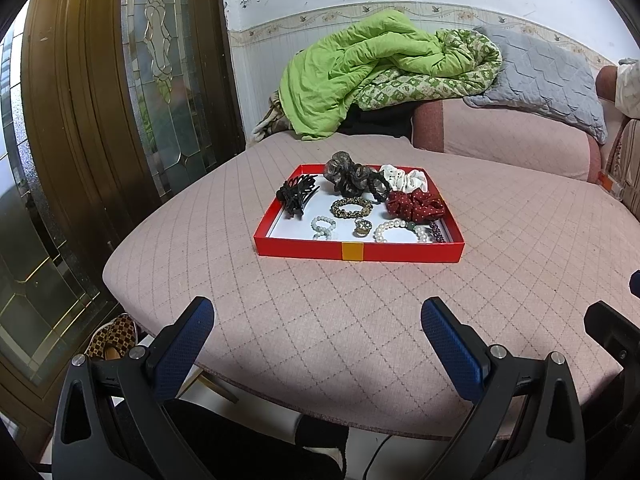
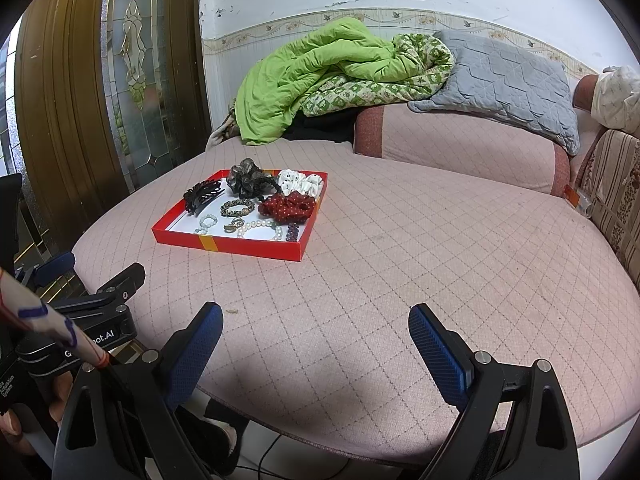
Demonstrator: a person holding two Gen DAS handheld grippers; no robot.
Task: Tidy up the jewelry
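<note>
Left wrist view cuts off the near row of the red tray (image 1: 400,251): its front wall hides the lower edges of the small pale bead bracelet (image 1: 323,227), the gold ring (image 1: 361,227), the pearl bracelet (image 1: 400,230) and the dark purple bead strand (image 1: 438,232), which is too small to read clearly. The tray is shallow, white inside, with a yellow band on its front wall, and it sits on the pink quilted cushion (image 1: 360,320), well ahead of both grippers. Behind the near row lie a leopard-print hair tie (image 1: 352,207) and a red dotted scrunchie (image 1: 416,205); at the back are a black claw clip (image 1: 296,195), a grey-brown gauzy scrunchie (image 1: 348,174) and a white scrunchie (image 1: 406,179), crowded so that they overlap.

The left gripper (image 1: 318,334) hangs over the cushion's near edge, jaws spread wide and empty. In the right wrist view the right gripper (image 2: 316,338) is likewise released, holding nothing. Beyond the tray a green quilt (image 2: 320,68) is heaped beside a grey pillow (image 2: 504,80).
</note>
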